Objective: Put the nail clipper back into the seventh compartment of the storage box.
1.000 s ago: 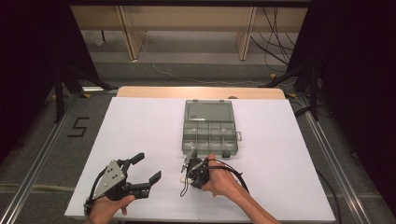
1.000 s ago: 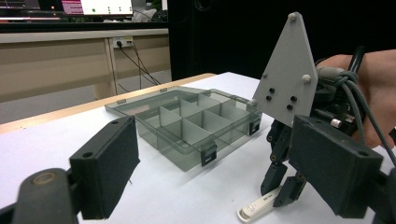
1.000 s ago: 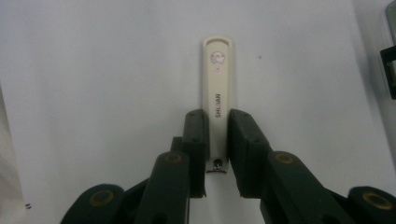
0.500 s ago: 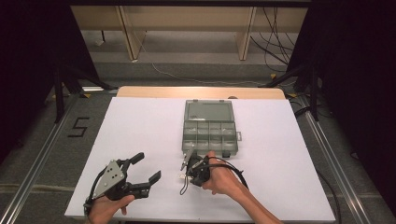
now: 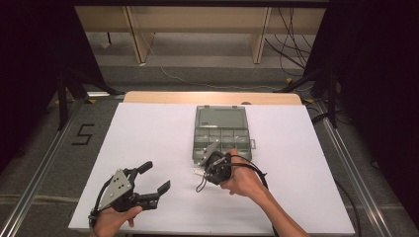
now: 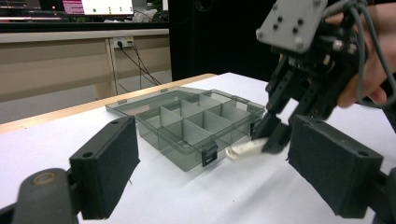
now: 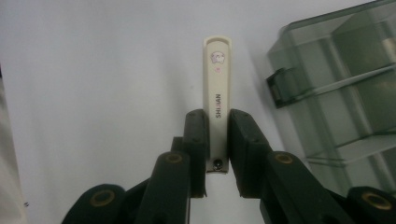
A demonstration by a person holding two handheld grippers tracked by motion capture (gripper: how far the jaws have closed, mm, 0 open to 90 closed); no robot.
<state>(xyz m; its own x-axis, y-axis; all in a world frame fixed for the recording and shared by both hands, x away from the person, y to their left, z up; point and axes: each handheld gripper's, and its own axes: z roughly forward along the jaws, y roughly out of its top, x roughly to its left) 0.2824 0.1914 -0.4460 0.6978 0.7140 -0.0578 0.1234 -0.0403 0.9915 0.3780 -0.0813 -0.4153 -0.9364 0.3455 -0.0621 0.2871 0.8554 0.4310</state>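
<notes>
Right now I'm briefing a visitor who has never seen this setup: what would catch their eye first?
The right tool, shut on a cream nail clipper, hangs just above the white table. Beside it lies an open smoky-grey compartment box, its cells bare. The left tool, near the table's front left, gapes wide with nothing in it.

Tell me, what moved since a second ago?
The right gripper rose a little off the table toward the box, clamped on the cream nail clipper. The left gripper stayed put, jaws open and empty. The box didn't move.
</notes>
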